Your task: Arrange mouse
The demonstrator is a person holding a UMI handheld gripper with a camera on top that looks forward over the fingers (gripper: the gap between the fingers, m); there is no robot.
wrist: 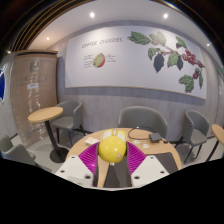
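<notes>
The yellow mouse (112,148), rounded and glossy, sits between my gripper's (112,158) two magenta pads (90,158), and both pads press against its sides, so I have it clamped, with the fingers closed to just its width. It hangs above the near part of the round wooden bench (165,152). Further back on that bench lies a small dark object (156,138) I cannot identify. Grey chairs (143,119) stand around the bench, and another small round table (45,114) stands well apart beside a chair. Beyond them, the wall carries a large poster (135,58) showing a branch with leaves and red berries.
</notes>
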